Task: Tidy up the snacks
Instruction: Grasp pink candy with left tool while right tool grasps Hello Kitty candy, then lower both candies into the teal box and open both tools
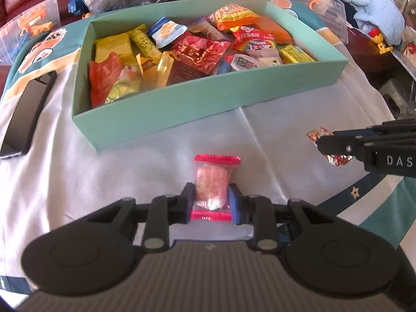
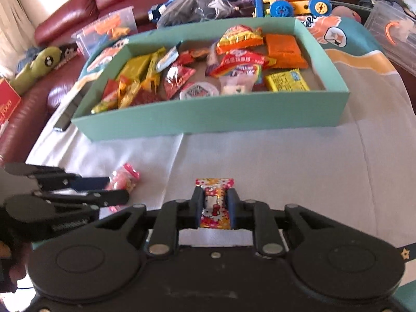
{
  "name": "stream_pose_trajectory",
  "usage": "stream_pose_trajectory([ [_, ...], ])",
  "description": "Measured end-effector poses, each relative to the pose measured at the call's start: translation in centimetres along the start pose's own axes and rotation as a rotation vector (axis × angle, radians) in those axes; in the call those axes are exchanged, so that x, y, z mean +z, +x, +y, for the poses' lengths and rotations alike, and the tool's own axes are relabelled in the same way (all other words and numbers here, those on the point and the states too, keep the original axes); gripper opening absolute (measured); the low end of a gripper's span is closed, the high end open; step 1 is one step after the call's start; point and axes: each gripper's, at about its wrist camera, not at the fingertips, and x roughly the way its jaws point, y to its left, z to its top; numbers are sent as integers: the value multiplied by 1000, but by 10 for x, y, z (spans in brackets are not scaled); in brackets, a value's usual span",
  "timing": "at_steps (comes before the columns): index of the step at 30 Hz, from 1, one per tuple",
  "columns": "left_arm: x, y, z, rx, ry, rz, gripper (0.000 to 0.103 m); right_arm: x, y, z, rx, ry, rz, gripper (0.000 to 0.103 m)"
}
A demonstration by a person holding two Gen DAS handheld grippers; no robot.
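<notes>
The teal box [image 1: 145, 119] looks like matt card, smooth-walled. Inside it, the snack packets [image 1: 200, 52] are glossy film and crinkled foil. In front of the box, the surface is covered by a pale cloth [image 1: 260, 140], matt and creased. The pink-edged candy [image 1: 212, 182] is wrapped in clear shiny plastic; the cartoon-print candy [image 2: 216, 202] in reflective foil. Both grippers' bodies are matt black plastic with small metal pins. Left of the box lies a glossy dark phone [image 1: 26, 122]. Behind it, the sofa [image 2: 78, 7] is shiny red leather.
</notes>
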Motion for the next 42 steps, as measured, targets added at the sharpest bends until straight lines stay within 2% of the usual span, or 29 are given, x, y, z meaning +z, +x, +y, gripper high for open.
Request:
stream_pose_trajectory([
  [3,2,-8,3,-8,-20,-14,27,4,-5,-5,13,25,-19,19],
  [8,16,-31,5,-67,-39,-58,27,17,-17,-15,40,82,-66,19],
  [12,39,-49,0,-95,-29,-116,27,32,-28,-24,61,114,-115,19],
  [17,78,-53,0,-95,-27,-170,27,58,-41,-43,63,165,-186,19],
  [22,128,-39,0,-82,-33,-195,27,91,-44,-71,56,247,-259,19],
  [26,159,-23,0,-61,-39,-196,27,118,-32,-92,61,302,-263,19],
  [31,182,4,-1,-42,-35,-174,27,140,-6,-106,50,319,-225,19],
  [38,195,39,-1,-18,-41,-130,28,148,29,-105,34,318,-178,19],
  [39,196,42,0,-8,-47,-125,32,147,30,-103,31,316,-178,21],
  [40,196,46,0,4,-55,-120,46,148,33,-103,24,314,-177,25],
  [42,195,48,2,20,-69,-115,68,148,35,-103,11,321,-183,60],
])
